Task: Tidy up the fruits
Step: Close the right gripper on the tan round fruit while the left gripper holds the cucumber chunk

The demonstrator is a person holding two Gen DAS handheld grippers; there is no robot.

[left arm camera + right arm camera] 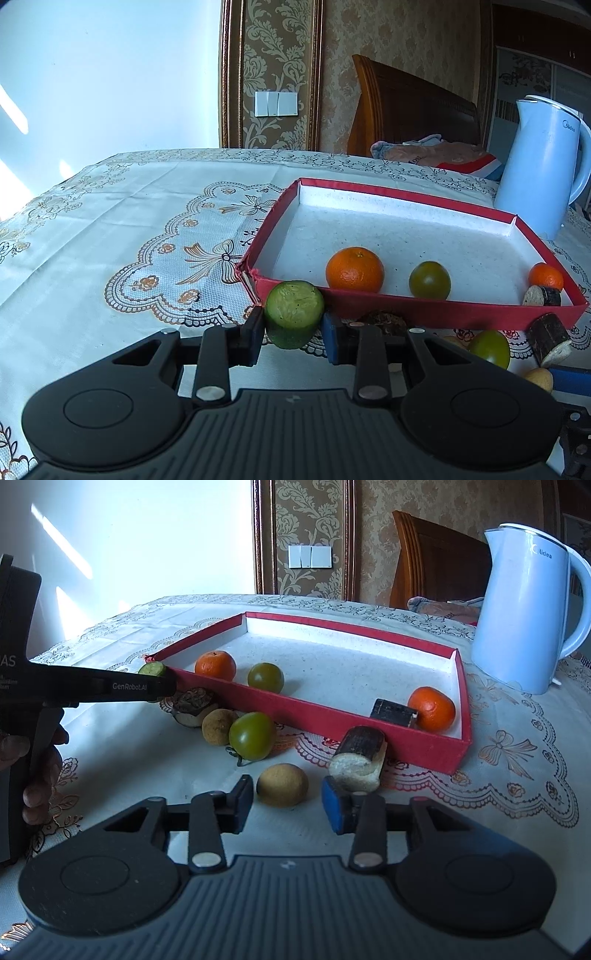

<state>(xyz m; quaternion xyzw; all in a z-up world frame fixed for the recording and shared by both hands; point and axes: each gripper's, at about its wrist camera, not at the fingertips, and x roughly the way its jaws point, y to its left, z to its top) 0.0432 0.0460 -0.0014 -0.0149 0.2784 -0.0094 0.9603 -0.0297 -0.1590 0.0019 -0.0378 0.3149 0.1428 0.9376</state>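
A short green cucumber piece [293,314] is clamped between the left gripper's [293,326] fingers, held just outside the near left corner of the red tray [424,314]. Inside the tray lie a large orange [354,269], a green tomato [429,280], a small orange [546,276] and a dark cane piece [543,295]. On the surface [517,746] before the tray sit another green tomato [252,735], a brown round fruit [282,784] and a second cane piece [360,758]. The right gripper's [287,803] fingers stand around the brown fruit; whether they press it I cannot tell. A white kettle [524,620] stands behind.
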